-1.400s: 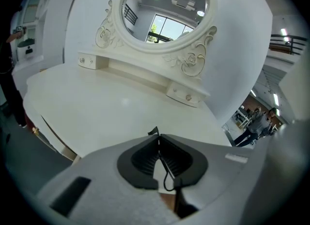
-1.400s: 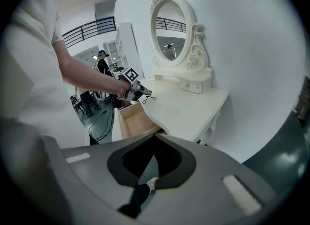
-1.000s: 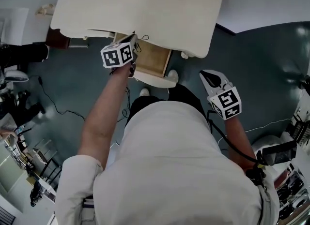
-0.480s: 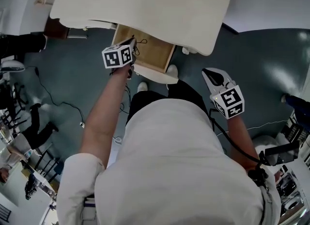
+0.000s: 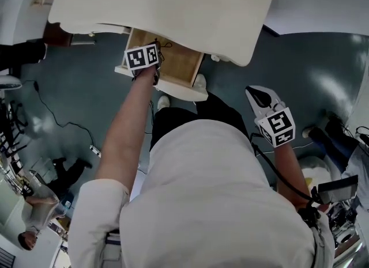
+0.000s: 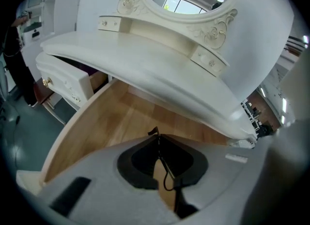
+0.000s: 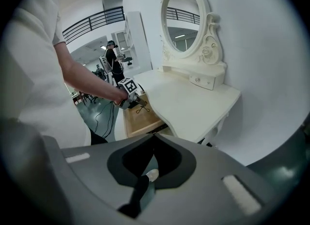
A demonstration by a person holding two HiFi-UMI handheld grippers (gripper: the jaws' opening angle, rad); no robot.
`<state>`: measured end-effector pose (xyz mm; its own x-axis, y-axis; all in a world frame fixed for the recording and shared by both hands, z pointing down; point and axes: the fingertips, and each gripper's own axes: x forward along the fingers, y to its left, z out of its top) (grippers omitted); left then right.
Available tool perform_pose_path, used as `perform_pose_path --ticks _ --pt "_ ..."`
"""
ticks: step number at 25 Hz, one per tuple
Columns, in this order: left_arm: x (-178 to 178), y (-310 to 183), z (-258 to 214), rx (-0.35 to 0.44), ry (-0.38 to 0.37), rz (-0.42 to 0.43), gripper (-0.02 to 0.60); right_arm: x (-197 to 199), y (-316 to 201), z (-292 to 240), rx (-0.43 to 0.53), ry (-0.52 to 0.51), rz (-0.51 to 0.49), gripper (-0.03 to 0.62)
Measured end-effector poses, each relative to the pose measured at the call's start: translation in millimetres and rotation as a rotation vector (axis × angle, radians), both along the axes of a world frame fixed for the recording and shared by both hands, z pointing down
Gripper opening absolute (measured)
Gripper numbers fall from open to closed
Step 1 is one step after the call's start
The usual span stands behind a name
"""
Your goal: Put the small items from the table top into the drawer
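The white dressing table (image 5: pixel 173 7) has its wooden drawer (image 5: pixel 180 65) pulled out. My left gripper (image 5: pixel 158 46) hangs over the drawer's left part, shut on a thin black wiry item (image 6: pixel 162 163) that dangles from its tips. In the left gripper view the jaws (image 6: pixel 158 135) meet above the drawer bottom (image 6: pixel 111 122), under the table top (image 6: pixel 160 74). The right gripper view shows the left gripper (image 7: pixel 131 98) and the item (image 7: pixel 142 107) above the drawer (image 7: pixel 138 118). My right gripper (image 5: pixel 250 90) is held low at the right, away from the table, shut and empty (image 7: pixel 154 137).
An oval mirror (image 7: pixel 181 21) stands at the back of the table top (image 7: pixel 193 100). A small side drawer with a gold knob (image 6: pixel 63 86) sits left of the open one. My feet (image 5: pixel 202 82) are under the drawer. Cables (image 5: pixel 63 125) lie on the floor.
My left gripper has moved forward with the black item, from the drawer's front edge to over its inside. The right gripper has stayed about where it was.
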<state>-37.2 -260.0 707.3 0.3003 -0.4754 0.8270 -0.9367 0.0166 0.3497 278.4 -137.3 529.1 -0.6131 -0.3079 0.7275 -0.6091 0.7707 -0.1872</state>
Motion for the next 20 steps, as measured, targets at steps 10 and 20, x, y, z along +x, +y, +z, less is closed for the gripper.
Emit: perform_pose_path --ticks 10,20 --pt "7 -13 35 -0.066 -0.015 0.000 0.015 13 -11 1 -0.020 0.029 0.020 0.002" --pt "11 -10 45 -0.083 -0.023 0.006 0.020 12 -11 4 -0.028 0.023 0.020 0.002"
